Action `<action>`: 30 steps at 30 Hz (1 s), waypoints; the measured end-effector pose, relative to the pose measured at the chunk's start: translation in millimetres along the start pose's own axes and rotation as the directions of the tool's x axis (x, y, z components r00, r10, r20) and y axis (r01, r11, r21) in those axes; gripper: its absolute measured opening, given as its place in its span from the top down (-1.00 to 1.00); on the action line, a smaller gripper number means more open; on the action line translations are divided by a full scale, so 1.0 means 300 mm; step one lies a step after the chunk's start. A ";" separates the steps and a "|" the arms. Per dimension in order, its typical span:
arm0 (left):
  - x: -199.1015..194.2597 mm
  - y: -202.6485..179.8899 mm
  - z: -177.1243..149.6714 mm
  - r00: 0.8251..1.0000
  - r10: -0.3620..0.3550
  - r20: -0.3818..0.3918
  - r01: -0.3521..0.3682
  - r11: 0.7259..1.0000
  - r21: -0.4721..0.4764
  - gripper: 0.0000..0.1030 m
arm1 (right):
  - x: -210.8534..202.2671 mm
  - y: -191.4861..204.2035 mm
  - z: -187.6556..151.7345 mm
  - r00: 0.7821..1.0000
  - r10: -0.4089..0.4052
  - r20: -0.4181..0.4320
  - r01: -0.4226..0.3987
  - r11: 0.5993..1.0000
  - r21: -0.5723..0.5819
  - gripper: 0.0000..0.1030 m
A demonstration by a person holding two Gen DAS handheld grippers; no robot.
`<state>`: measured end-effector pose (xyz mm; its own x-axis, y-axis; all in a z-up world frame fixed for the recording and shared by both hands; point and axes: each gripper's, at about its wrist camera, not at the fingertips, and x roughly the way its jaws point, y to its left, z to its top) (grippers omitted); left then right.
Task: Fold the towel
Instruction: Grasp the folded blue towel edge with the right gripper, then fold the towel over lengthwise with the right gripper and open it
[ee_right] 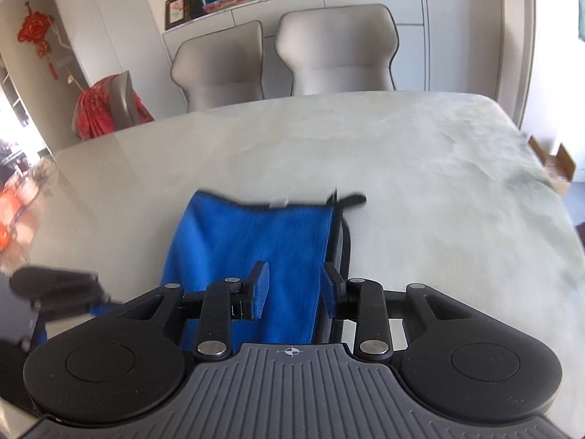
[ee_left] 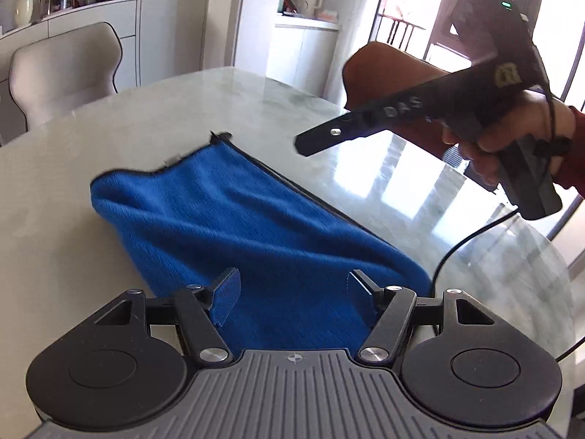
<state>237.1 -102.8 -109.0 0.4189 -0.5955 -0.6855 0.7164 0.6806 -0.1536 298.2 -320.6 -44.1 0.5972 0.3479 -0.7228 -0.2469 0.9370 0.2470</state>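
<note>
We see the blue towel (ee_left: 234, 226) lying half folded on the bench (ee_left: 109, 117). Both the left hand-held gripper (ee_left: 292, 292) and the right hand-held gripper (ee_right: 294, 285) stand apart above it, clamping nothing. The loose upper layer could slide or bunch if we catch only one layer.

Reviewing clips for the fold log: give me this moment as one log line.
towel: blue, folded over on table | left gripper: open over near end | right gripper: open, not gripping | fold: unfinished

Fuzzy blue cloth towel (ee_left: 234, 226) on glossy marble-look table (ee_left: 73, 190)
</note>
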 end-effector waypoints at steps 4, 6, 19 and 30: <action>0.052 0.049 0.013 0.999 0.008 -0.042 -0.009 1.000 -0.024 -0.33 | 0.129 -0.051 0.056 0.999 -0.029 -0.012 0.030 0.998 0.056 0.31; 0.062 0.053 0.008 0.998 0.009 -0.062 -0.011 1.000 -0.027 -0.33 | 0.176 -0.066 0.072 1.000 -0.021 -0.012 0.022 0.997 0.076 0.31; 0.044 0.057 -0.043 0.999 0.024 -0.028 -0.025 0.999 -0.034 -0.34 | 0.231 -0.088 0.107 0.998 -0.056 0.027 0.055 0.998 0.042 0.55; 0.067 0.152 0.142 0.996 0.071 0.063 -0.072 0.997 0.019 -0.44 | 0.016 -0.001 -0.054 0.995 0.104 -0.011 -0.103 0.994 0.027 0.24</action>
<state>301.9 -102.0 -99.3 0.5028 -0.5717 -0.6483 0.6947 0.7136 -0.0906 288.8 -319.6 -58.1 0.5598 0.4426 -0.7005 -0.2863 0.8966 0.3378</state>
